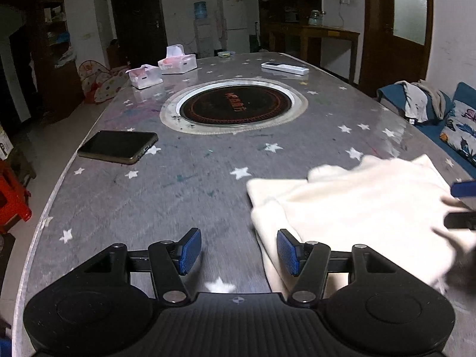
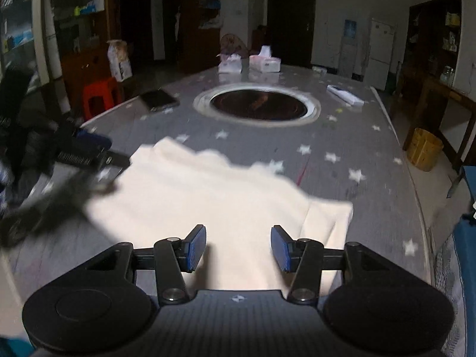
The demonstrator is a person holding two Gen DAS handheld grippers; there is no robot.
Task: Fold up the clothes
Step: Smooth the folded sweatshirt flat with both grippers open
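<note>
The cream garment (image 2: 214, 196) lies flat on the near part of the table (image 1: 166, 196), folded into a rough block with a narrower flap along its right side in the right wrist view. Its far edge is wavy and blurred. It sits well short of the round black cooktop (image 1: 235, 105) set into the middle of the table.

Your left gripper (image 1: 238, 251) stands wide, nothing between its blue pads (image 1: 190, 251). Its right pad hangs over the garment's left edge; its left pad hangs over bare table. Whether either pad touches the surface, you cannot tell.

Your right gripper (image 2: 238, 248) is spread wide too, and holds nothing. Both its pads hang over the garment's near edge. In the left wrist view it shows only as a blurred blue and black shape at the garment's right side.

Further out, a dark phone (image 1: 117, 146) lies on the table to the left, well apart from the garment. Two tissue packs (image 1: 166, 68) sit side by side beyond the cooktop, and a white remote (image 1: 284, 68) lies at the far right. Off the table, a red stool (image 2: 99, 96) stands on the left and a yellow bin (image 2: 424, 148) on the right.
</note>
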